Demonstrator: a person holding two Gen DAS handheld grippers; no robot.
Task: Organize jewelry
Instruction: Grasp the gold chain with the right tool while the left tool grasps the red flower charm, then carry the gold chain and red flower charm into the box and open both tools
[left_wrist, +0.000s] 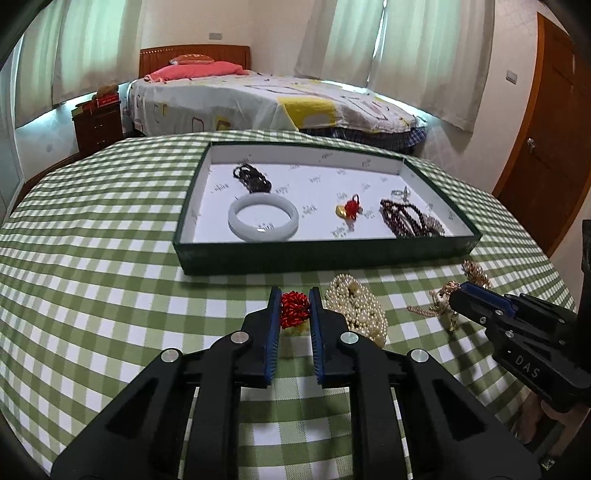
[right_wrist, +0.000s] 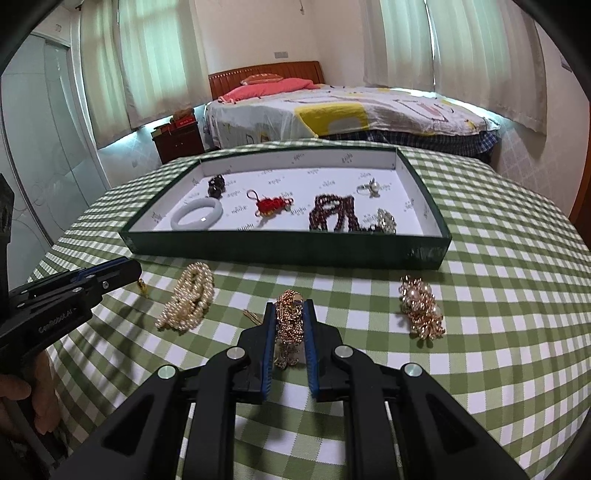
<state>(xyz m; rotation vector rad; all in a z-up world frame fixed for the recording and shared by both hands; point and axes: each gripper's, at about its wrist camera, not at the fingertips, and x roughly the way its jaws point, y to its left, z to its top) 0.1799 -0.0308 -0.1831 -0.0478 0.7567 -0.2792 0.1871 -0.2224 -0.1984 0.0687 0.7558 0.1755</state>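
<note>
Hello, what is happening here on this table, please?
A person sorts jewelry into a green tray using two handheld grippers. The left gripper is shut on a red knot charm; the right gripper is shut on a gold chain. A pearl necklace lies on the checked cloth.

The tray (right_wrist: 288, 243) sits on the worktop (right_wrist: 498, 295) at 12 o'clock from the claws. In the tray: a bangle (right_wrist: 197, 218) at 9 o'clock, a knot charm (right_wrist: 271, 204) at centre, a bead string (right_wrist: 332, 214) at 3 o'clock, a ring (right_wrist: 369, 188) behind it. Before the tray lie a pearl strand (right_wrist: 188, 297) at 10 o'clock and a chain cluster (right_wrist: 421, 308) at 2 o'clock. A bed (right_wrist: 332, 110) stands behind the worktop.
</note>
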